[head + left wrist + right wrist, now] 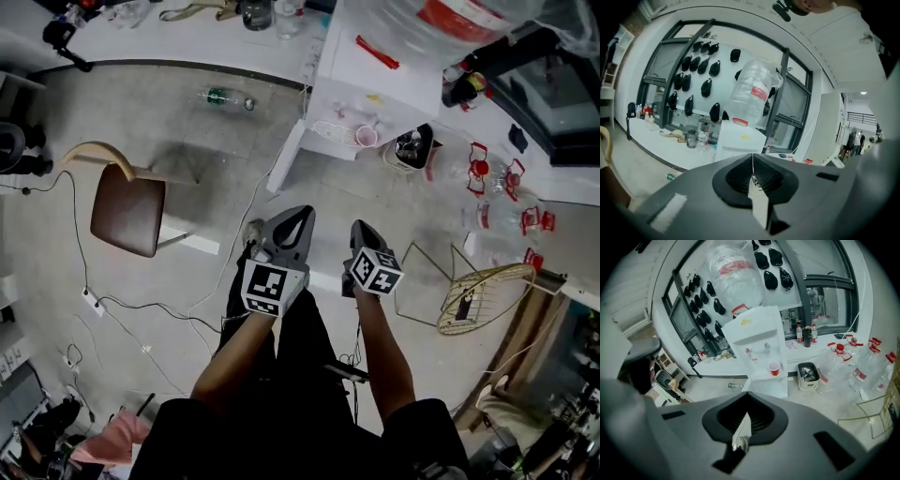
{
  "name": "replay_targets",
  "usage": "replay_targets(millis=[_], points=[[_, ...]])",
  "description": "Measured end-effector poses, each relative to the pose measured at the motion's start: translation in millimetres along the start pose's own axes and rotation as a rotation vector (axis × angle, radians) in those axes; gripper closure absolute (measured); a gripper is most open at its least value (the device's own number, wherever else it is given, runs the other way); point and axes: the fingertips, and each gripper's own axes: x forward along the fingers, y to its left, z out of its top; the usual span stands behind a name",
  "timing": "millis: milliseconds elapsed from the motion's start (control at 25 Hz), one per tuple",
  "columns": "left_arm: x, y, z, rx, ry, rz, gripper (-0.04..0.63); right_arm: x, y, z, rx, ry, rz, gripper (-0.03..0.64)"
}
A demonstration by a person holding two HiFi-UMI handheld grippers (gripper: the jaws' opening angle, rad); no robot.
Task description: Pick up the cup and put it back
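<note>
While L tool [752,157], R tool [746,393] sit pinched closed, red cup [774,369] stands upright.

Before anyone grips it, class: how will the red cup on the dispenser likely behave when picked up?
The red cup looks thin and disposable: probably light, easily crushed. It stands upright and open-topped, so a sideways nudge might tip it.

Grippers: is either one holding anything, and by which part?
Nothing. The left gripper and right gripper are shut, empty; the red plastic cup stands on the white water dispenser.
</note>
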Motion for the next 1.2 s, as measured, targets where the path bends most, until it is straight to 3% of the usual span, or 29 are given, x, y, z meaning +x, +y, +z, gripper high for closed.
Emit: replay_targets(millis=[240, 520, 920, 1200], points=[[-70, -38, 74, 0.004, -0.024, 0.047, 0.586, -104, 29, 41, -0.03, -0.029, 0.021, 0.621], [-131, -62, 143, 0.088, -0.09, 0.063, 0.586, -206, 79, 98, -0.067, -0.185, 0.04, 0.621], [-196, -91, 193, 0.153, -0.147, -0.046, 0.586, -323, 151, 136, -0.155, -0.385, 0.001, 0.621], [-212, -95, 197, 0.176, -0.173, -0.068, 0.586, -350, 167, 128, -0.172, -0.435, -0.014, 0.621]])
